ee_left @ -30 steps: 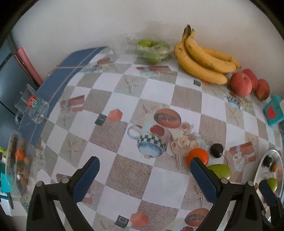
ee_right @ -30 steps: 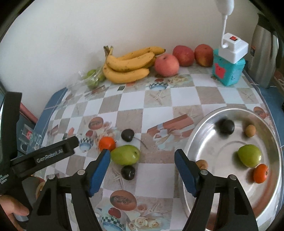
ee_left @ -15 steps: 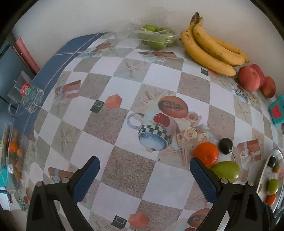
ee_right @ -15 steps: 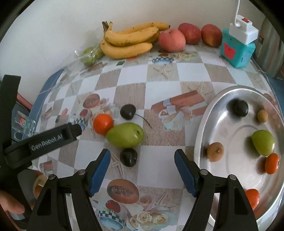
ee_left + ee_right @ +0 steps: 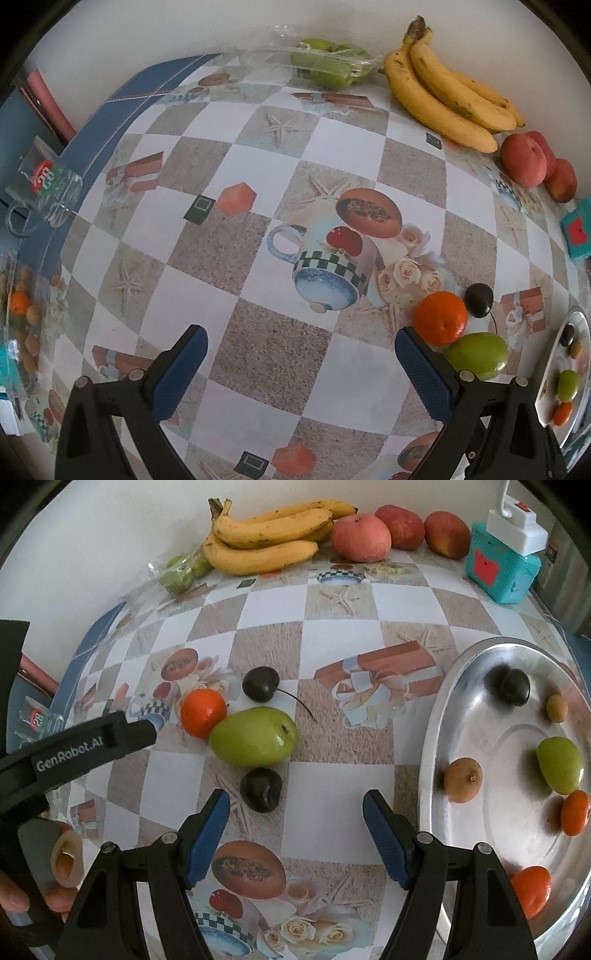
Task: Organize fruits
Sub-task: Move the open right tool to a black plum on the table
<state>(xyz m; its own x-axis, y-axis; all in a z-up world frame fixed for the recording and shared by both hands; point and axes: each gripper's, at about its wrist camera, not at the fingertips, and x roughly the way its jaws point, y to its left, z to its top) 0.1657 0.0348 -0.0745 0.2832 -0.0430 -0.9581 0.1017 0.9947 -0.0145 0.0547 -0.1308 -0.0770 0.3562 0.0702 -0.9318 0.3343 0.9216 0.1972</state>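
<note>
On the checked tablecloth lie a green pear-shaped fruit [image 5: 254, 736], an orange tangerine [image 5: 203, 712], a dark cherry with a stem [image 5: 260, 684] and a second dark cherry [image 5: 260, 789]. My right gripper [image 5: 296, 812] is open and empty, low over the cloth, the second cherry just ahead of its left finger. My left gripper [image 5: 301, 349] is open and empty; the tangerine [image 5: 439, 317] and green fruit [image 5: 477, 355] sit beside its right finger. The steel tray [image 5: 436, 738] on the right holds several small fruits.
Bananas [image 5: 266, 535], three peaches [image 5: 361, 537] and a bag of green fruit [image 5: 325, 66] line the back wall. A teal box with a white plug [image 5: 502, 566] stands back right. A glass mug [image 5: 44, 184] and a plastic fruit box [image 5: 22, 314] sit left.
Both grippers have come down and forward toward the loose fruit. The fruit and the tray look larger and closer. Both stay open and nothing was picked up.
</note>
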